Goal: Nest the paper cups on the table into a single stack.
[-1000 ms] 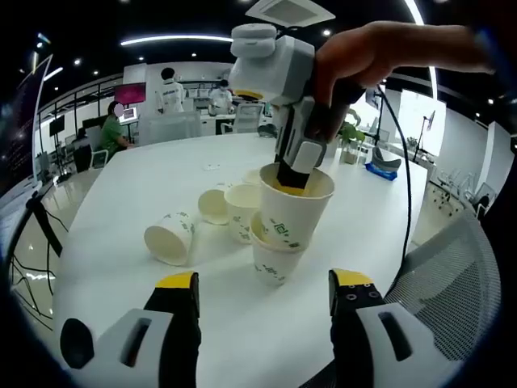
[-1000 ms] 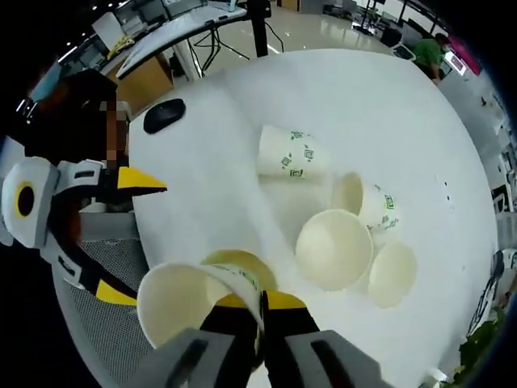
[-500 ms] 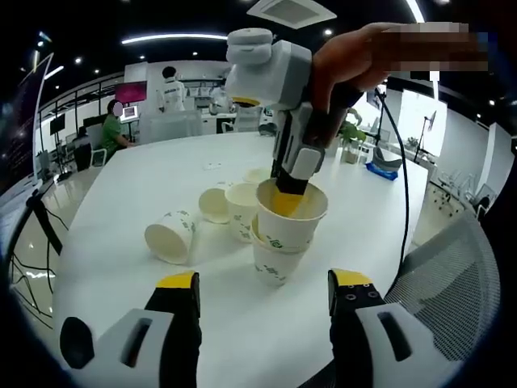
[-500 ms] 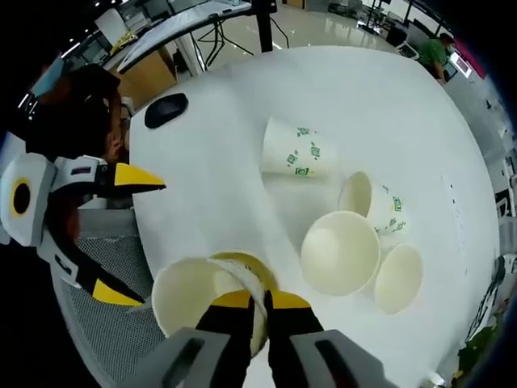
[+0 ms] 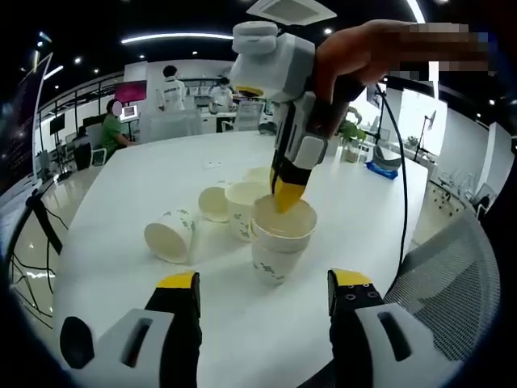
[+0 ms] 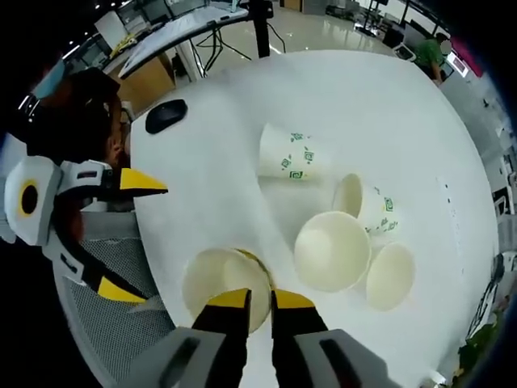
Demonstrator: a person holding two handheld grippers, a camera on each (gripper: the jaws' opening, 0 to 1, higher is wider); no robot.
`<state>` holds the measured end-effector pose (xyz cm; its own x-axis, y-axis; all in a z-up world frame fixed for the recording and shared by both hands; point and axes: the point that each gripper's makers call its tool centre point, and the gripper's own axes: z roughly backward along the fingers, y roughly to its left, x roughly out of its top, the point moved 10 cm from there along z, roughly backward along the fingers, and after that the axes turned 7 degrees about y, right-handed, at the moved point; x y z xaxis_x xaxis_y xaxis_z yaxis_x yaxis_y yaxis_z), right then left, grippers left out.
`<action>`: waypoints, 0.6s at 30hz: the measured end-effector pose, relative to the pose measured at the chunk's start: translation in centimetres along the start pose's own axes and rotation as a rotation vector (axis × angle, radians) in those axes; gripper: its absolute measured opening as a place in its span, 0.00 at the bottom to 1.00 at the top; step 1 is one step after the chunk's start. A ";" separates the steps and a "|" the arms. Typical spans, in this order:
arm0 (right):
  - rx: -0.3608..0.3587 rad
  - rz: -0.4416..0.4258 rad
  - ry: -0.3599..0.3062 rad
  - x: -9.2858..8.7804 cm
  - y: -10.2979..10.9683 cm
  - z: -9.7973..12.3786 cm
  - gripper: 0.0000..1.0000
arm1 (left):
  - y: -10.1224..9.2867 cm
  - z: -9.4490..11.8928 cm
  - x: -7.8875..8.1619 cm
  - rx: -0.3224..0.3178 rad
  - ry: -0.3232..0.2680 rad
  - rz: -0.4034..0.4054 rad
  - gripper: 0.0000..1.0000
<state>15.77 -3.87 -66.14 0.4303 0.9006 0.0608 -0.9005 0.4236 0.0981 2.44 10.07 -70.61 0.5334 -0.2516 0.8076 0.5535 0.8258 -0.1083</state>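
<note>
I see an open-plan office: white round tabletop (image 5: 121, 202), grey mesh chair (image 5: 452, 275) beside it, glossy floor (image 6: 315, 24), ceiling strip lights (image 5: 174, 37), bright windows (image 5: 416, 117), desks (image 5: 174, 125) at the back, tripod (image 6: 258, 24).

Open-plan office, desks (image 5: 174, 125), seated workers (image 5: 109, 129)

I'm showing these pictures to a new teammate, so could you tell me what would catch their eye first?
Probably the right tool, yellow-tipped, poised just above the two nested cups near the white table's front edge. Beside them stand more loose cups, and one printed cup lies on its side, apart from the cluster.
</note>
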 end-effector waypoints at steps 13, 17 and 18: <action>-0.035 -0.029 -0.041 -0.1 -1.8 1.4 0.21 | 0.0 -0.1 -0.1 0.001 0.001 -0.003 0.62; -0.047 -0.056 -0.049 -0.2 -2.9 1.8 0.24 | 0.0 0.1 0.0 0.003 -0.001 0.000 0.62; -0.047 -0.068 -0.054 -0.2 -3.3 1.9 0.24 | 0.0 0.1 0.0 0.003 -0.001 0.000 0.62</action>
<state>18.83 -5.61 -64.62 0.4921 0.8636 0.1097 -0.8705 0.4888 0.0575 2.38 10.10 -70.58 0.5327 -0.2514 0.8081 0.5517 0.8272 -0.1064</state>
